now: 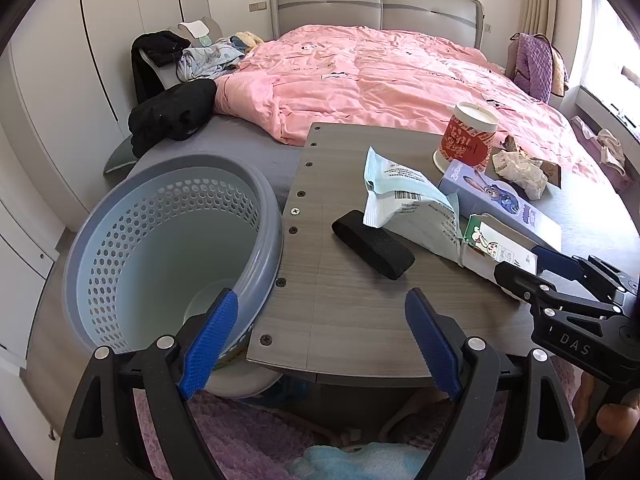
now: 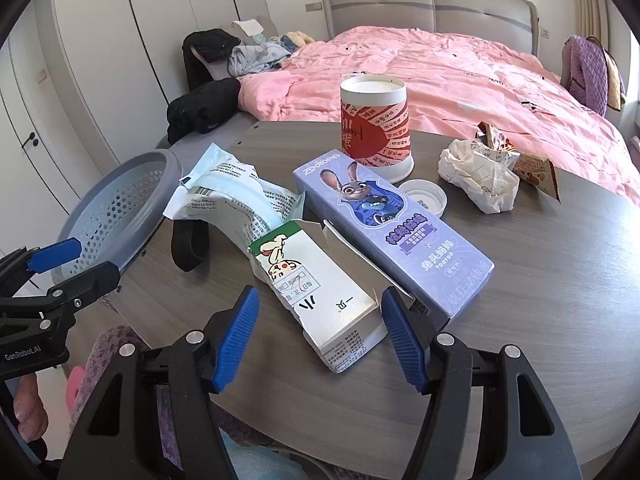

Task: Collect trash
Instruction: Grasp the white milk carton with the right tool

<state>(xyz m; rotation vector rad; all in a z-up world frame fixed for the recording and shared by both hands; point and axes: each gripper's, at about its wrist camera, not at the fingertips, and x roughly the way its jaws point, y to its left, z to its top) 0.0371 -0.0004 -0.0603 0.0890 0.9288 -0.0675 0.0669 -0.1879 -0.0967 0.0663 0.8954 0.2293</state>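
In the right wrist view, a white and green carton (image 2: 328, 300) lies on the round grey table (image 2: 540, 280). My right gripper (image 2: 320, 312) is open and straddles its near end, with a gap at the left pad. From the left wrist view the same carton (image 1: 496, 248) shows with the right gripper (image 1: 524, 266) around it. My left gripper (image 1: 322, 320) is open and empty, over the table's edge beside the blue perforated basket (image 1: 160, 248). Other trash on the table includes a purple rabbit box (image 2: 392, 232), a pale blue pack (image 2: 236, 192), crumpled paper (image 2: 480, 176) and a red and white cup (image 2: 376, 128).
A black strap (image 1: 372, 244) lies mid-table, a white cap (image 2: 424, 198) by the cup, and a snack wrapper (image 2: 532, 168) behind the paper. A bed with a pink quilt (image 1: 380, 76) stands beyond the table, and dark clothes (image 1: 172, 116) are piled at its left.
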